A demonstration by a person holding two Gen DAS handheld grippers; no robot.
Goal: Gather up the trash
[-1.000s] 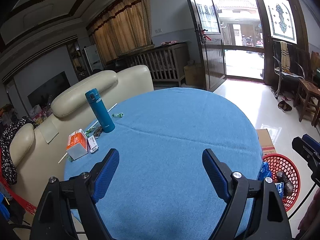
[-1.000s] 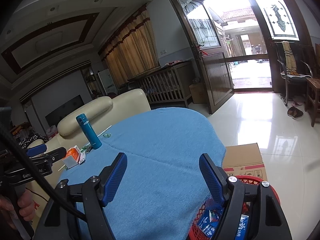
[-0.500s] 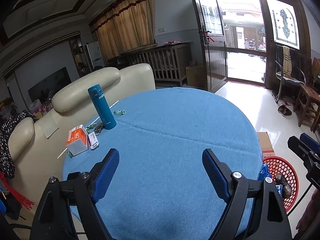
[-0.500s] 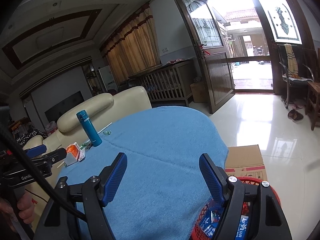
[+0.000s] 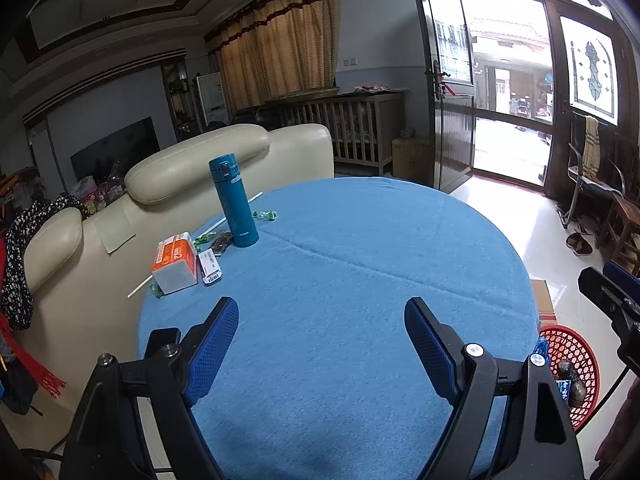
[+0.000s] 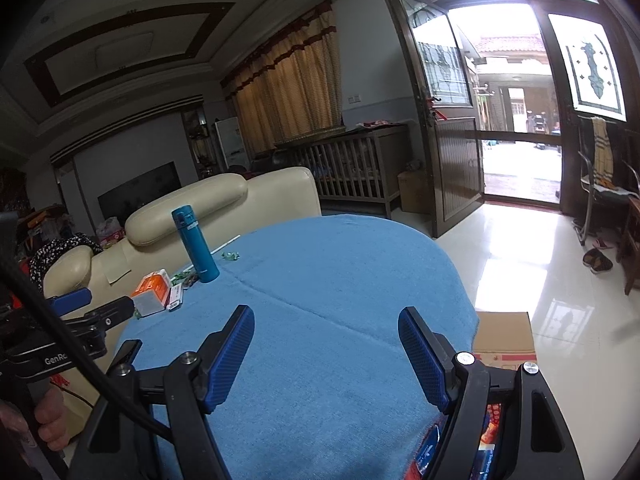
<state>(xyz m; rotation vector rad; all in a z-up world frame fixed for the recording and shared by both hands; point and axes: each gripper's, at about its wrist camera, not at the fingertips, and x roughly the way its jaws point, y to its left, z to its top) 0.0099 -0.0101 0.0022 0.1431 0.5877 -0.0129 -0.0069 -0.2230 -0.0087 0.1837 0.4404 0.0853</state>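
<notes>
Trash lies at the far left of the round blue-clothed table (image 5: 360, 280): green candy wrappers (image 5: 266, 215) (image 6: 231, 256), a dark wrapper (image 5: 222, 242), a white label card (image 5: 210, 266) and a long white straw (image 5: 216, 225). An orange-and-white box (image 5: 176, 258) (image 6: 152, 288) and a teal flask (image 5: 234, 200) (image 6: 196, 244) stand among them. My left gripper (image 5: 320, 312) hovers open over the near cloth, well short of the trash, with nothing between its blue pads. My right gripper (image 6: 326, 316) is open and holds nothing above the table's near right side.
A red mesh basket (image 5: 576, 356) with trash in it sits on the floor at the table's right, beside a cardboard box (image 6: 504, 336). A cream sofa (image 5: 192, 160) backs against the table's left. Chairs (image 5: 600, 184) and shoes stand by the open door.
Both hands have drifted sideways and rolled a little. The flask and the trash now sit further right in both views. Both jaws kept their width.
</notes>
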